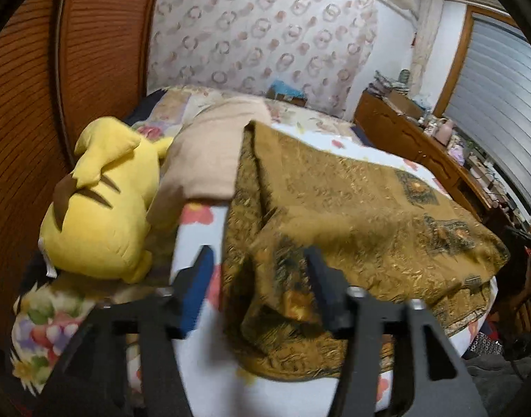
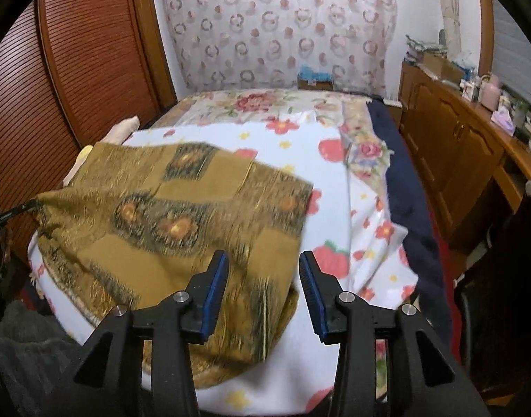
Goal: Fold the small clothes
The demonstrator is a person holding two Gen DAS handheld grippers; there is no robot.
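Observation:
A mustard-brown patterned garment (image 1: 362, 215) lies spread on the bed, over a white sheet with red flowers (image 2: 300, 146). It also shows in the right wrist view (image 2: 182, 215). My left gripper (image 1: 258, 260) is open, its jaws astride the garment's near left edge, just above it. My right gripper (image 2: 262, 264) is open above the garment's near right corner, holding nothing. In the right wrist view the garment's far left corner looks lifted and blurred beside a dark tool tip (image 2: 18, 210).
A yellow plush toy (image 1: 102, 201) and a beige pillow (image 1: 209, 160) lie at the bed's left. A wooden slatted wardrobe (image 2: 74, 69) stands to the left. A wooden dresser (image 2: 466, 146) with clutter runs along the right. A patterned curtain (image 2: 282, 27) hangs behind.

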